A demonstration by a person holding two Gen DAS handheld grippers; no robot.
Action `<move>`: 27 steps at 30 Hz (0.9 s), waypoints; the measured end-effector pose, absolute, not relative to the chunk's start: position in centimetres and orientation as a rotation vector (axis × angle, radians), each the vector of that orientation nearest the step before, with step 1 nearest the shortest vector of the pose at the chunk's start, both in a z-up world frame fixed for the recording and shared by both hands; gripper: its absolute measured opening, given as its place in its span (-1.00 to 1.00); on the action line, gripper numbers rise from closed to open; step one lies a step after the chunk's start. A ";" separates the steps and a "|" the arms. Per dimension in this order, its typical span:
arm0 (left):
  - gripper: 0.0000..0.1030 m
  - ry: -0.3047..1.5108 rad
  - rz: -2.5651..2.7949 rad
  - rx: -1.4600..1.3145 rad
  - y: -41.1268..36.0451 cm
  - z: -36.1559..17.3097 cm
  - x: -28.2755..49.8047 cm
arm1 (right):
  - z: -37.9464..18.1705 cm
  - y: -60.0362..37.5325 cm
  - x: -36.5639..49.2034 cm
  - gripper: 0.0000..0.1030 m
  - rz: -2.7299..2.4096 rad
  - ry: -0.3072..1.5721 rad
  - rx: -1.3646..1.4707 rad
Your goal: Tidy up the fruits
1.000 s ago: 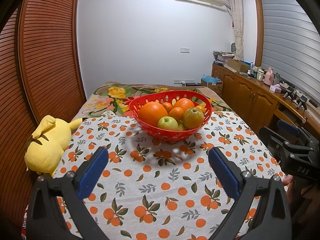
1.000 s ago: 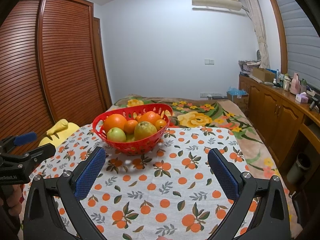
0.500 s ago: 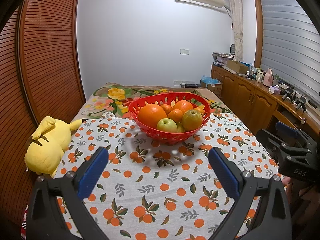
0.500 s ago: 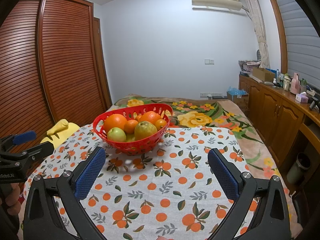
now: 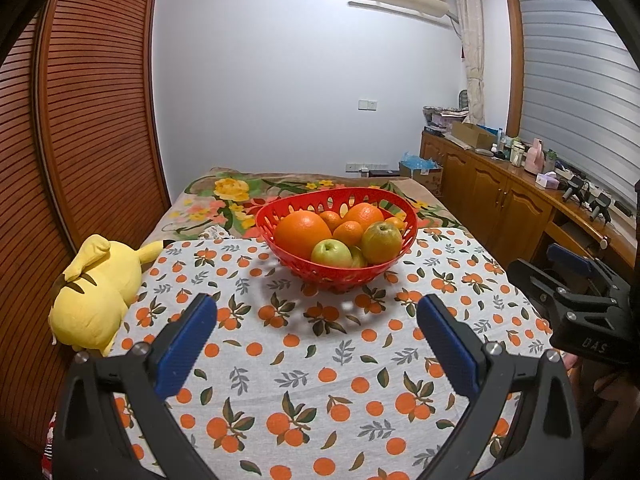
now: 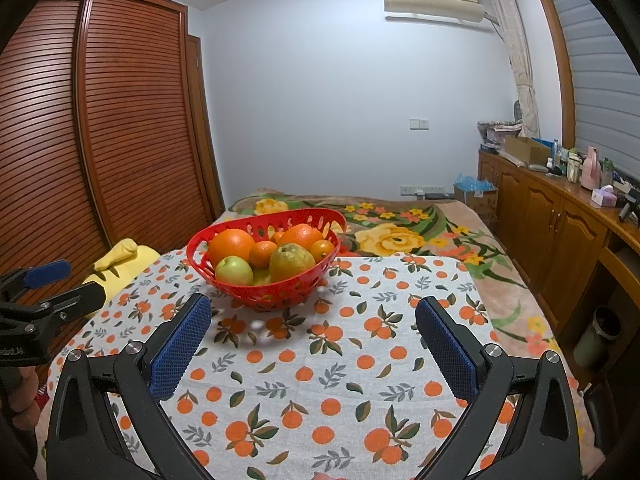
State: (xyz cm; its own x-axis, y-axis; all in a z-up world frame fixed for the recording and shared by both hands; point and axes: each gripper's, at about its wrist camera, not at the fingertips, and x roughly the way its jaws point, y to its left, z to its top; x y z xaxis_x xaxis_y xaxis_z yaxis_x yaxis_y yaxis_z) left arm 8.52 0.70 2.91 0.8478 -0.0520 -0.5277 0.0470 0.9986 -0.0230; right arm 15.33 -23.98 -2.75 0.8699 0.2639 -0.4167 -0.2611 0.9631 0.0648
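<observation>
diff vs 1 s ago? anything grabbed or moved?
Nothing grabbed. The left gripper drifted slightly, so the red basket sits a little higher in its view. The right gripper barely shifted. Both jaws stay wide open and empty; the fruit and the yellow plush toy are unmoved.

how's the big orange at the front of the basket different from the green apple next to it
The big orange is plainly larger than the green apple. The orange is deep orange all over, while the apple is pale yellow-green. The orange sits higher and further back, while the apple lies lower, nearer the front rim. The apple shows a stem dimple on top; the orange shows none. Both are round, and both rest untouched in the red basket.
</observation>
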 end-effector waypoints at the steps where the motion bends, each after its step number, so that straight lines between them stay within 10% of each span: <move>1: 0.96 0.557 -0.052 -0.010 0.7 2.9 8.5 | -2.7 -24.0 15.3 1.00 0.274 0.436 0.007; 27: 0.96 0.553 -0.054 -0.010 0.4 3.2 8.4 | -2.7 -24.1 15.3 1.00 0.276 0.436 0.007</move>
